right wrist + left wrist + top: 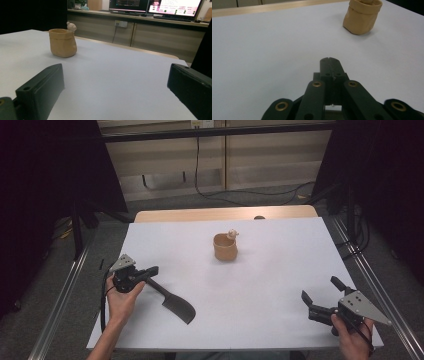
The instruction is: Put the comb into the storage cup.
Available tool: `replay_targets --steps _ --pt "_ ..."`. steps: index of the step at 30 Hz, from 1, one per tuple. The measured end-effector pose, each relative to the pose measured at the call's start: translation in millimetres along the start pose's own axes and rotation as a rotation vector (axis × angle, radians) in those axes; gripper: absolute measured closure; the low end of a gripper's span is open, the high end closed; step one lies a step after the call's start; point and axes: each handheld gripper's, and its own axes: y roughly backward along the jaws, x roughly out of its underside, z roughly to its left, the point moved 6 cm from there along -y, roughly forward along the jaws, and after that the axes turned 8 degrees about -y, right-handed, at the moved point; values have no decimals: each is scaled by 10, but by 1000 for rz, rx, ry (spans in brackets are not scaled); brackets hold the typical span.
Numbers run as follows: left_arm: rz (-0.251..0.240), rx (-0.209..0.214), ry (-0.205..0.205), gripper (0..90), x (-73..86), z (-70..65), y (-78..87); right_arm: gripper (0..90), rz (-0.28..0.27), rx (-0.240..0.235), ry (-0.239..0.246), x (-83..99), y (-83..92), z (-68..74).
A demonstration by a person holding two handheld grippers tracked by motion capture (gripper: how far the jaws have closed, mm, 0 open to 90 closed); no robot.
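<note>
Resting on the table (280,285), left tool (155,269) closed, right tool (320,290) spread wide

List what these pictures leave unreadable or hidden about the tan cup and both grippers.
- Tan cup: its inside is hidden by its own wall in both gripper views and too small in the high view.
- Small figure on its rim: too small to identify.
- Left hand-held gripper: the dark spatula-like shape beyond it could be shadow or tool.
- Right hand-held gripper: jaw tips cut off by the frame's bottom edge.

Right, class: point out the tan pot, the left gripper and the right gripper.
tan pot (225,249), high view, front wall.
left gripper (331,60), left gripper view, tips of the shut jaws.
right gripper (321,289), high view, gap between the open jaws.
</note>
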Motion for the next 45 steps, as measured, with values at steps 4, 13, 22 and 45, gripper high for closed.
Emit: replay_targets --steps 4,13,22,45 --pt "24 -8 -19 900 -75 24 -13 0 0 3 1 0 1 -1" --pt "122 -31 -63 900 -3 38 -140 0 2 -2 3 4 -2 -2" --pt "186 -59 -82 900 83 95 -190 0 5 -3 5 7 -6 6" --pt "240 -83 -59 900 289 190 -199 0 11 -7 13 15 -8 15"
